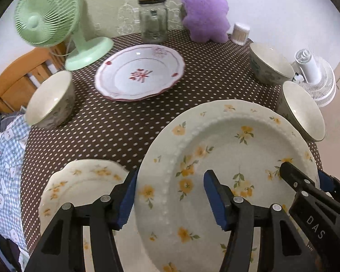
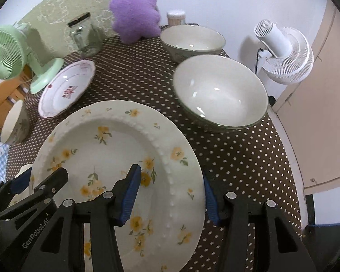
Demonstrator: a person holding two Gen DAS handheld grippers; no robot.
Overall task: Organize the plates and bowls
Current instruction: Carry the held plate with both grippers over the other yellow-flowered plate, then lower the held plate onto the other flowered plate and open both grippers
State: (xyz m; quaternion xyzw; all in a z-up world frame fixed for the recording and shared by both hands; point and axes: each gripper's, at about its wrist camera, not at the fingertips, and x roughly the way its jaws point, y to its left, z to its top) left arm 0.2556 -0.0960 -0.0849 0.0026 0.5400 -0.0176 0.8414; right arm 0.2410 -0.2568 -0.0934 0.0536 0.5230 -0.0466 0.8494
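Large yellow-flowered plate (image 1: 229, 158) on the dotted table (image 1: 124, 124): left gripper (image 1: 170, 199) and right gripper (image 2: 170, 195) straddle opposite rims, fingers apart; only left view shows the smaller yellow-flowered plate (image 1: 79, 185).

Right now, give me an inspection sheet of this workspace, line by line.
Surface: round table under a brown polka-dot cloth.
Job's things: large yellow-flower plate nearest; smaller yellow-flower plate beside it; red-pattern plate; three bowls.
Clutter: green fan, glass jar, purple plush, cotton-swab tub.
Grippers: left gripper and right gripper each straddle the large plate's rim, jaws apart.
Cables: white fan's cord.
Surroundings: white fan, wooden chair, checked fabric.
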